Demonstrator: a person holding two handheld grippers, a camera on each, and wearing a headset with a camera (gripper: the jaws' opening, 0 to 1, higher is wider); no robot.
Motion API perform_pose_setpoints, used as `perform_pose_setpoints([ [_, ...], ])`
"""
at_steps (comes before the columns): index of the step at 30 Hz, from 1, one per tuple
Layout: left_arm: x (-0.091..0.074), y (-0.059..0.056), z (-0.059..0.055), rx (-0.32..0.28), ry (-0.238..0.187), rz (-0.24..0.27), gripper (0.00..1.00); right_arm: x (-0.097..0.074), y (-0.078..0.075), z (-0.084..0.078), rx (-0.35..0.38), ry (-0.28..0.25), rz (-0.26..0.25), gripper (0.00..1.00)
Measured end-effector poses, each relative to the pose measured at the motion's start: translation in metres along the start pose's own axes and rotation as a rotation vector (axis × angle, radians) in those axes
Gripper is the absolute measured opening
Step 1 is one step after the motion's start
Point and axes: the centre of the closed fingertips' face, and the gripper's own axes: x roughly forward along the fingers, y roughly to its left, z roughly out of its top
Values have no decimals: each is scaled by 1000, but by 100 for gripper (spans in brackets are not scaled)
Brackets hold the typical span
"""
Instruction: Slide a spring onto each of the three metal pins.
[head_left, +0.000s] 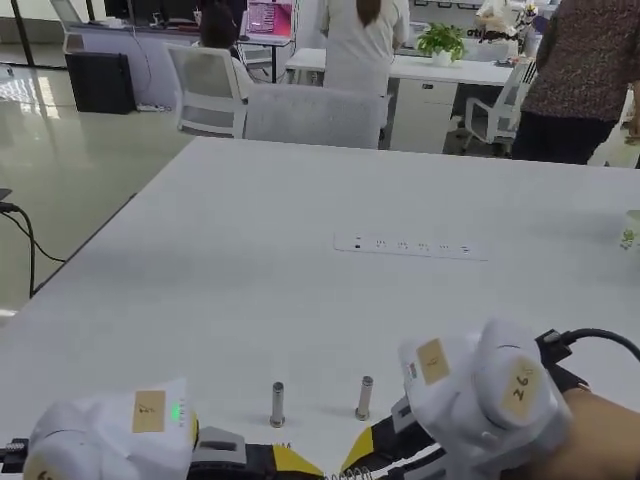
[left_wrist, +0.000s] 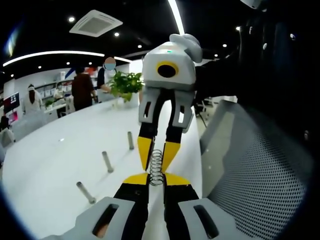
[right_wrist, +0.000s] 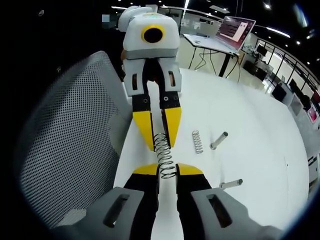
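both tongs are clamped on one spring (left_wrist: 156, 167): the left tongs (left_wrist: 156, 178) nip one end and the right tongs (right_wrist: 167, 170) the other, tip facing tip. the spring's long axis runs from one pair to the other, above the near edge of the desk (head_left: 300, 250). the pins (left_wrist: 107, 161) stand upright further in on the desk, so the spring probably has to be turned on end over one of them. in the head view the right tongs sit just beside a pin, the nearer pair by my reckoning. the left gripper view shows three pins in a row, all bare. the right gripper view shows a second spring (right_wrist: 197, 141) lying flat by a pin.
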Motion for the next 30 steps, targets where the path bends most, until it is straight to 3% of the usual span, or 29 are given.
perform_pose_setpoints([
  [9,0,0,-3,5,8,3,2,-10,3,17,16,-37,14,9],
  [21,2,-2,-7,4,19,-1,3,-9,10,33,-13,-36,41,8],
  [30,3,0,-8,-5,19,5,3,-8,9,32,-25,-18,41,8],
])
